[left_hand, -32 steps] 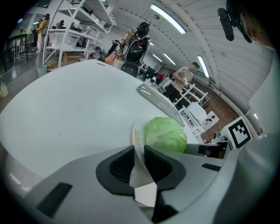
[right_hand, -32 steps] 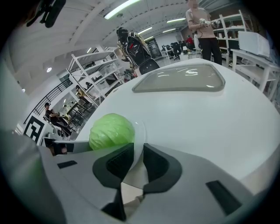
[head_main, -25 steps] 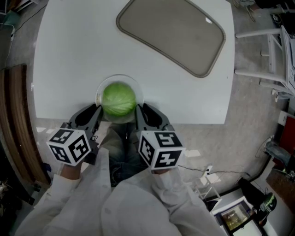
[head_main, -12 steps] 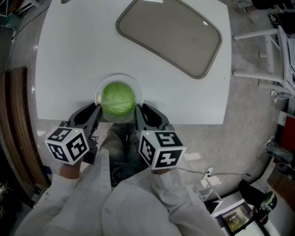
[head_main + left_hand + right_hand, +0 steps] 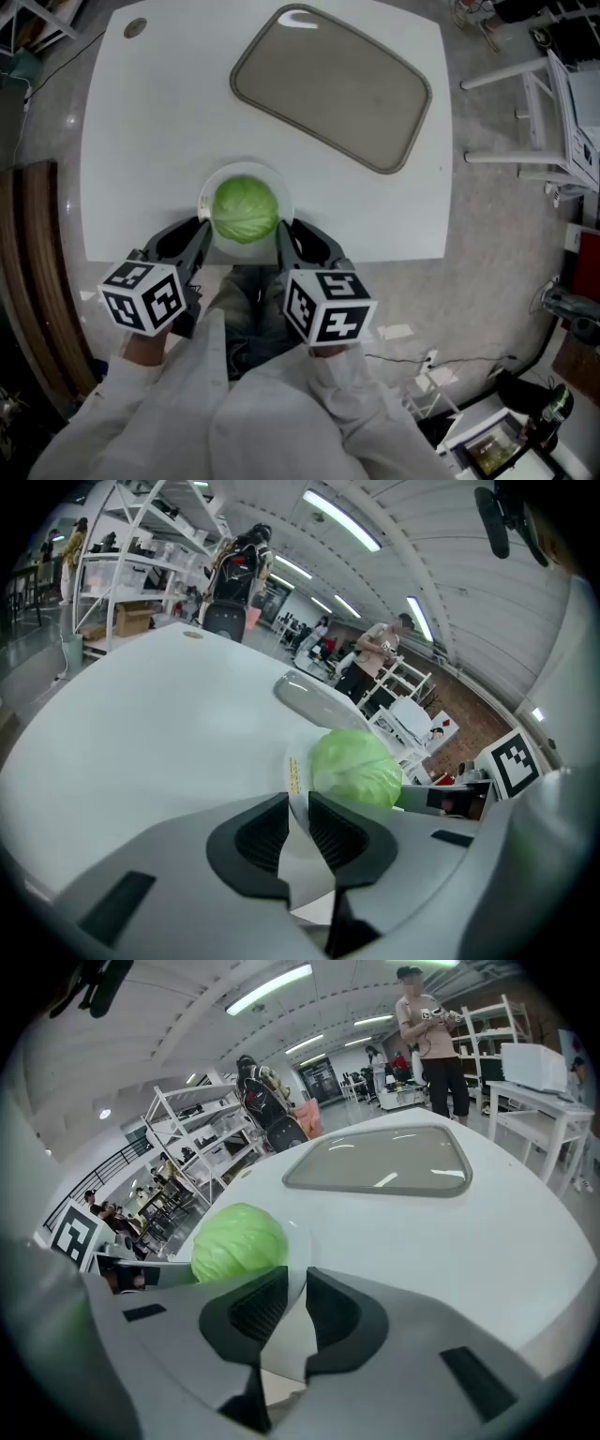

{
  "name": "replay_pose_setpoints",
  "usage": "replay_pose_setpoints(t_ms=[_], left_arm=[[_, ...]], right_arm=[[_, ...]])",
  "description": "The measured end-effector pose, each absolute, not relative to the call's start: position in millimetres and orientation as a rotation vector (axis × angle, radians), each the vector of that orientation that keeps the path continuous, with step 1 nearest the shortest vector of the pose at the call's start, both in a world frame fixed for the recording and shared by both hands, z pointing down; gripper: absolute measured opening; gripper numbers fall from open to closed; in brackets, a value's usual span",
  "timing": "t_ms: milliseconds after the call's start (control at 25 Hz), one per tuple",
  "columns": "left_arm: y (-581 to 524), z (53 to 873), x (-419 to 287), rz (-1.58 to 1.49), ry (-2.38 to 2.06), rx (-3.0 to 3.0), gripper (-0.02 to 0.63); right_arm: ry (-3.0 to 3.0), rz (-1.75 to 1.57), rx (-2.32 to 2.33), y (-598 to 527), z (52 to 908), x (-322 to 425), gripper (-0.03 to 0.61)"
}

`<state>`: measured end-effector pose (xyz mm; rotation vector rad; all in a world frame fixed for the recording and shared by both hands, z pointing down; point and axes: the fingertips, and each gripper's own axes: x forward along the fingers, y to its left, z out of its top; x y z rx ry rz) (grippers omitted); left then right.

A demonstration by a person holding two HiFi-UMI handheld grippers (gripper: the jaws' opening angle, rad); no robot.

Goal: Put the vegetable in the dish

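Note:
A round green cabbage (image 5: 246, 211) lies in a shallow white dish (image 5: 272, 175) at the near edge of the white table (image 5: 141, 141). My left gripper (image 5: 202, 234) is shut on the dish's left rim, and my right gripper (image 5: 284, 236) is shut on its right rim. In the left gripper view the thin white rim (image 5: 292, 775) runs between the dark pads of my left gripper (image 5: 298, 808), with the cabbage (image 5: 356, 769) just beyond. The right gripper view shows the same: the rim (image 5: 298, 1251) between the pads of my right gripper (image 5: 295, 1297), and the cabbage (image 5: 239, 1241) to the left.
A large grey-brown tray (image 5: 330, 86) lies at an angle on the far half of the table. A small round disc (image 5: 135, 27) sits near the far left corner. White shelving (image 5: 544, 103) stands on the floor to the right. People stand far behind the table.
Both grippers keep their hold on the dish, with the cabbage still in it. The dish has crept slightly farther onto the table, and the head view has shifted a little.

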<state>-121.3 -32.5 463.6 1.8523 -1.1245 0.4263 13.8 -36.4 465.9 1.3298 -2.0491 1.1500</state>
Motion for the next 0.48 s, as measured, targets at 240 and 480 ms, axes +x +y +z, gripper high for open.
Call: replay_pose_setpoints(t_ms=[240,480], left_arm=[[-46.7,455.7,-116.4,0.449,-1.079,1.888,0.071],[-65.7,445.1,-109.0,0.468,-1.046,1.936,0.071]], right_arm=[[-2.042,1.144,1.379,-47.5,456.1,18.5,0.067],[-2.037,1.135,1.439,-59.6,445.8,26.1,0.067]])
